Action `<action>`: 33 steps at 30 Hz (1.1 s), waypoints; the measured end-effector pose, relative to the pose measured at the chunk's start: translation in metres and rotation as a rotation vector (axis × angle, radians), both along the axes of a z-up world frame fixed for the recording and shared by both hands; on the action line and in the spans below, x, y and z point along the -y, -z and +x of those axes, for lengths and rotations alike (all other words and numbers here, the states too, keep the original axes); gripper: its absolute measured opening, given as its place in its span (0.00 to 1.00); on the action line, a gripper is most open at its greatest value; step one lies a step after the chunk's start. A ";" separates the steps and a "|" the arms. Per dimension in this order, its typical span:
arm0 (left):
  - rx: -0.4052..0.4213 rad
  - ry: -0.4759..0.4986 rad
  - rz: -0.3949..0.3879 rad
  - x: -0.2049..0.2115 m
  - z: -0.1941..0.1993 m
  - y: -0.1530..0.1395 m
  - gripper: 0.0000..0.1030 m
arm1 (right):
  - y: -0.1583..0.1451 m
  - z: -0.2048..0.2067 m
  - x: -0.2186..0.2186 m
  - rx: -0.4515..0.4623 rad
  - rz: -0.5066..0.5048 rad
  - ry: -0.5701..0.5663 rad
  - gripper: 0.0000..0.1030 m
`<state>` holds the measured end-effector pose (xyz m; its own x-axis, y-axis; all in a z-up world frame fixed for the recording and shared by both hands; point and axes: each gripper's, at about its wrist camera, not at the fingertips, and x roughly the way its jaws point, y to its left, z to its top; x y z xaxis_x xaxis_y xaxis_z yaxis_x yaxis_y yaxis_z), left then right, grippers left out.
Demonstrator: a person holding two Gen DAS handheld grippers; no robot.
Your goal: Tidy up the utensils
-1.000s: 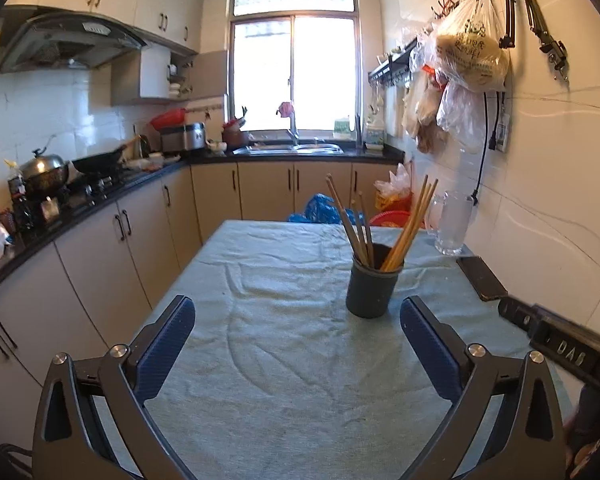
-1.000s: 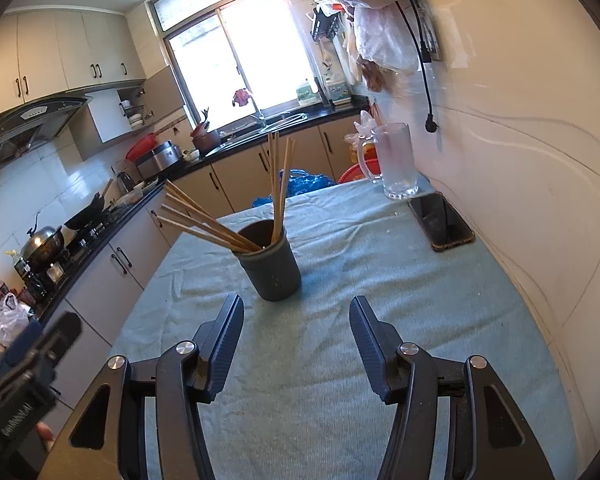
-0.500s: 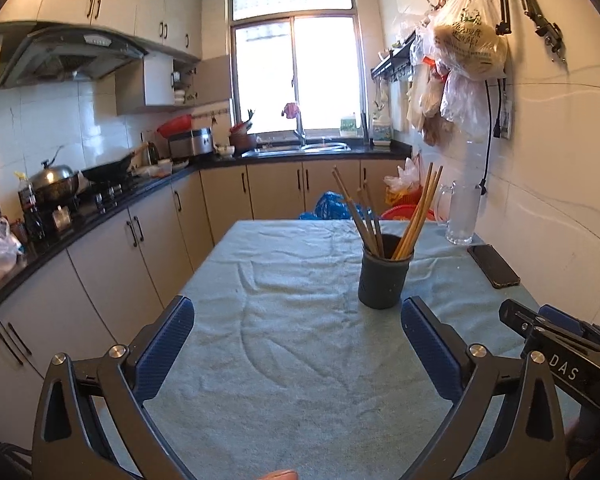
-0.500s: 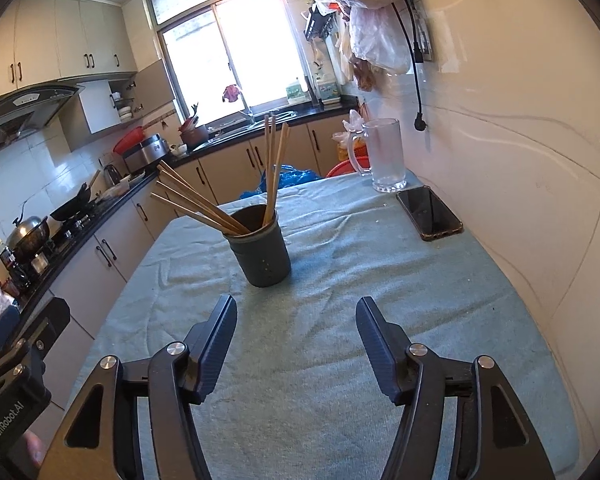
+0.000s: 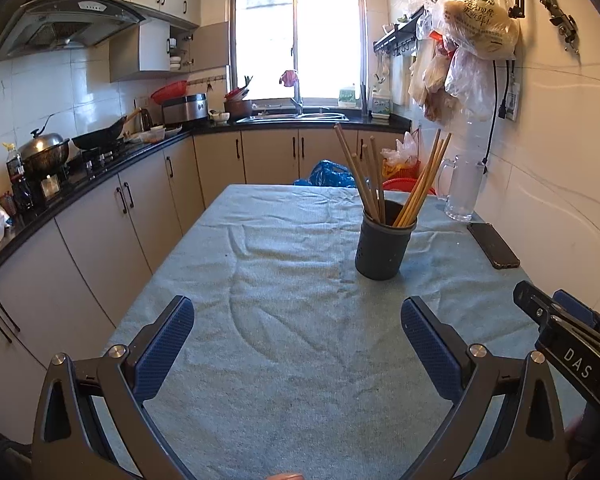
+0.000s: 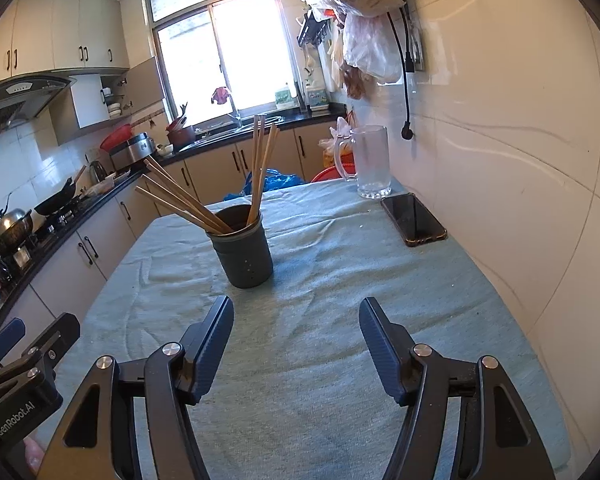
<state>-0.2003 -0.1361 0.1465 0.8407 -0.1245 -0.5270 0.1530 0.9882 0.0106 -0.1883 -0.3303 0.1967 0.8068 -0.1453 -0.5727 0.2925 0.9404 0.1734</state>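
Both your claws, left gripper [image 5: 296, 344] and right gripper [image 6: 296, 344], are spread and empty. The chopsticks [image 6: 260, 168] stand splayed in the dark holder [image 6: 244, 254] just ahead of your right claw; approach slowly, pinching one stick high.

A dark grey utensil holder [image 5: 384, 243] stands upright on the cloth-covered desk [image 5: 284, 320], holding wooden chopsticks [image 5: 380, 178] that lean outward in two splayed bunches.
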 end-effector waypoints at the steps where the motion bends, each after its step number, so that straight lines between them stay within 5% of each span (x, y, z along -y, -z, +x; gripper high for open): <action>1: -0.003 -0.001 0.001 0.001 0.001 0.001 1.00 | 0.000 0.000 -0.001 0.000 -0.002 0.001 0.68; 33: -0.112 0.010 0.029 0.012 0.025 0.030 1.00 | 0.009 0.012 -0.005 -0.018 -0.068 0.030 0.72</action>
<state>-0.1756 -0.1478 0.1165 0.7751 -0.1158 -0.6211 0.1644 0.9862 0.0212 -0.1763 -0.3249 0.1875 0.7908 -0.2085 -0.5755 0.3237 0.9404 0.1041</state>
